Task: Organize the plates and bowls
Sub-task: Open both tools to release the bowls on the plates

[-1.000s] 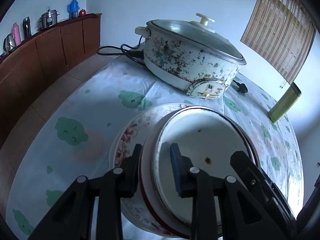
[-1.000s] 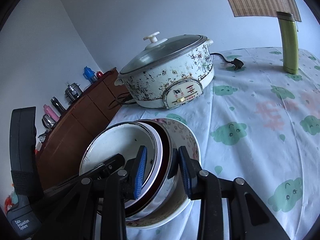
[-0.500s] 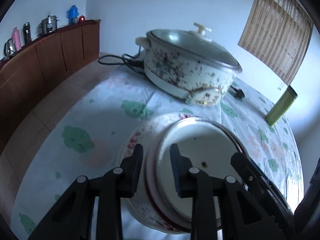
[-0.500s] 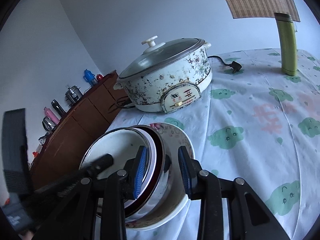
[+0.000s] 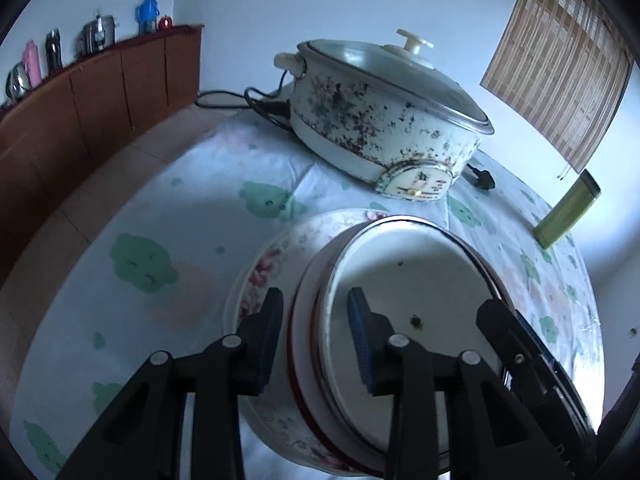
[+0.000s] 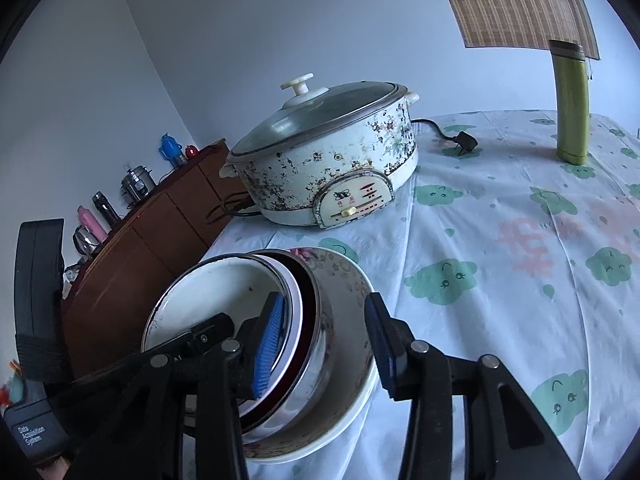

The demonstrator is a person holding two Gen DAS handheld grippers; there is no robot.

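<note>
Widening R tongs (image 6: 326, 344), L tongs (image 5: 316, 336) too, bowls (image 6: 304, 320) between

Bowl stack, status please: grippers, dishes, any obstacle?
Left gripper and right gripper opening, astride stack rims. Bowl stack nested on table. Electric pot behind, clear.

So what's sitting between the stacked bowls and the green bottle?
Nothing: in the right wrist view only bare tablecloth lies between the stacked bowls and the green bottle.

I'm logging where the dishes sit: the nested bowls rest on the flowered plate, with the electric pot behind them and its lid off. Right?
Not quite. The electric pot has its lid on, as the right wrist view shows. The nested bowls do rest on the flowered plate.
</note>
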